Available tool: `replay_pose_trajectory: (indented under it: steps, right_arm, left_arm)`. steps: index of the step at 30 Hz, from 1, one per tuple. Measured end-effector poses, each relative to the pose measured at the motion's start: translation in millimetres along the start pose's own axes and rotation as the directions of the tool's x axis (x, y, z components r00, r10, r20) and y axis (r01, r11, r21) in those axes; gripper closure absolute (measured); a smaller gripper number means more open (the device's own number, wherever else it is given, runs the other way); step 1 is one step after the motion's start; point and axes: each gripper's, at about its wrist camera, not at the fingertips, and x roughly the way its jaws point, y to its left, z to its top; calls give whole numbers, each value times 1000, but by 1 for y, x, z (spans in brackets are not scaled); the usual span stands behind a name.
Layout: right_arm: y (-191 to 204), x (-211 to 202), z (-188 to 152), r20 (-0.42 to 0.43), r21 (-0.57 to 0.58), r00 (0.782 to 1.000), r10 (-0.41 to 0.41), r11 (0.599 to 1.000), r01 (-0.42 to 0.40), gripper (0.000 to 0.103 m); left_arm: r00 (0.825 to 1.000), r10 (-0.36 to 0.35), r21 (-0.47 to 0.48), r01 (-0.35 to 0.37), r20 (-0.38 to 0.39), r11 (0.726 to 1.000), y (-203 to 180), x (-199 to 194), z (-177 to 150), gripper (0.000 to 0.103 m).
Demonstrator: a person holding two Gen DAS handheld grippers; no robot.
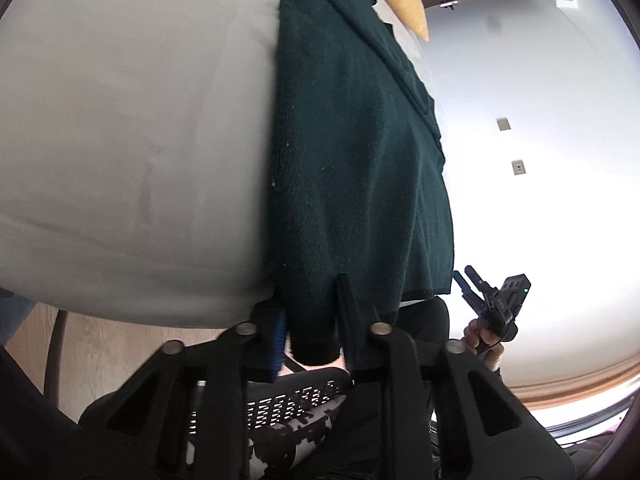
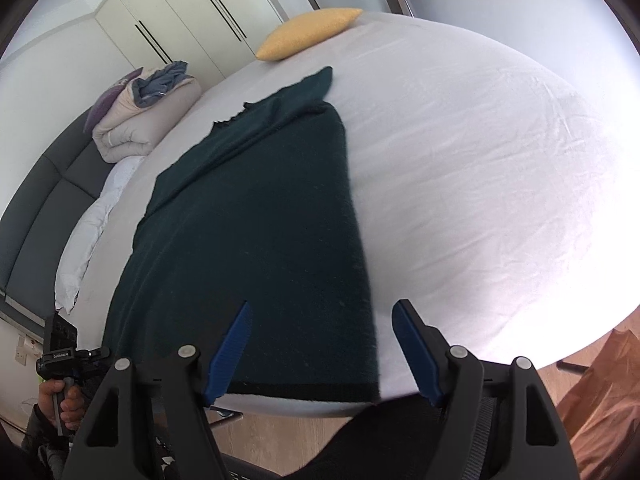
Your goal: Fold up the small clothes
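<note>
My left claw point(image 1: 312, 344) is pinched tight on the near corner of the dark green sweater point(image 1: 352, 152). The cloth bunches up between its two fingers. My right claw point(image 2: 320, 354) is wide, and nothing is squeezed in it. Its blue fingers point(image 2: 230, 354) sit on either side of the sweater's near right corner, and I cannot tell if they touch the cloth.

Below my claws I see a light wood floor point(image 2: 280, 436) and part of a black mesh chair point(image 1: 296, 396). A brown paper bag point(image 2: 600, 396) stands on the floor by my right side.

The sweater lies flat on the bed point(image 2: 480, 168), at the near edge. Its bottom hem is close to me and its sleeve point(image 2: 316, 80) points away from me. The bed has a pale sheet with soft wrinkles.

On the far side of the bed there is a yellow pillow point(image 2: 308, 34). To the left lies a white pillow point(image 2: 94, 228) next to a dark padded headboard point(image 2: 36, 216). A folded beige blanket point(image 2: 140, 120) is there too, with blue cloth point(image 2: 160, 82) on top.

Far away there are white closet doors point(image 2: 192, 12) with long dark handles. The white wall point(image 1: 540, 200) has two small switch plates.
</note>
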Motion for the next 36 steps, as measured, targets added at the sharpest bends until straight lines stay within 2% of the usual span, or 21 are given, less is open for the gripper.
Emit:
replay_pose_trajectory:
  steps: [4, 11, 14, 18, 22, 29, 32, 36]
  right_arm:
    - [-14, -3, -2, -36, 26, 999, -13, 1000, 14, 29]
    - [-23, 9, -4, -126, 43, 992, -5, 999, 10, 37]
    - [-20, 15, -4, -166, 40, 986, -1, 999, 8, 50]
    - [-21, 19, -4, -203, 61, 979, 26, 998, -14, 75]
    - [-20, 20, -7, -213, 81, 976, 52, 996, -36, 91]
    - [-22, 9, -7, -171, 141, 977, 129, 984, -105, 95]
    - [-16, -2, 1, -122, 162, 973, 199, 971, -178, 95]
    - [0, -14, 21, -36, 169, 954, 296, 943, -287, 95]
  left_arm:
    - [999, -7, 8, 7, 35, 1000, -4, -8, 4, 94]
    - [998, 9, 34, -11, 61, 999, -11, -9, 3, 96]
    - [997, 0, 37, -3, 74, 999, -14, -8, 2, 96]
    - [996, -8, 32, 6, 89, 999, -12, -12, 2, 96]
    - [996, -15, 35, 12, 92, 999, -11, -12, 0, 96]
    - [992, -39, 44, 34, 121, 998, -12, -19, 3, 96]
    - [988, -61, 48, 54, 144, 997, -14, -27, 8, 97]
    - [977, -100, 53, 91, 189, 994, -22, -40, 24, 97]
